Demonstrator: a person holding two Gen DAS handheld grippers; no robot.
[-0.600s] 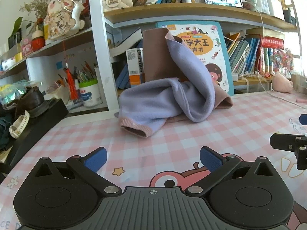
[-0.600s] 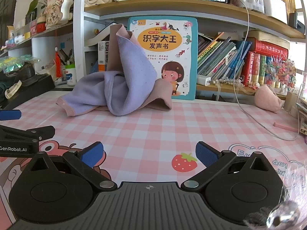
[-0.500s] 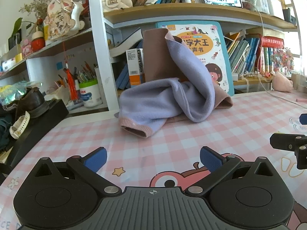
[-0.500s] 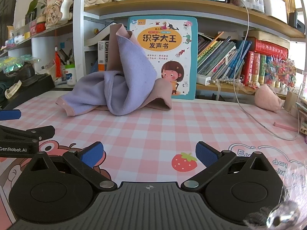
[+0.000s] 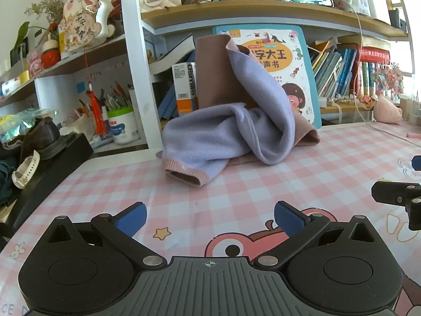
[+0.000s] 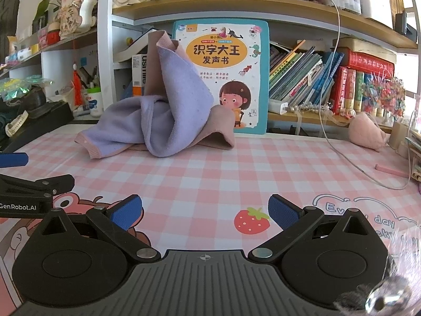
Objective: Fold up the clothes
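Jaws on left gripper (image 5: 209, 217) and right gripper (image 6: 205, 212) gape wide, empty, exactly as half a second ago. Garment (image 5: 236, 129) lies crumpled against book (image 6: 229, 52), well ahead; folding hasn't begun.

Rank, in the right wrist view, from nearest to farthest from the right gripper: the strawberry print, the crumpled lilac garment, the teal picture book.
1. Red strawberry print on the checked cloth, just ahead of the right gripper.
2. Crumpled lilac-and-brown garment, mid-table, ahead left.
3. Teal picture book, upright behind the garment.
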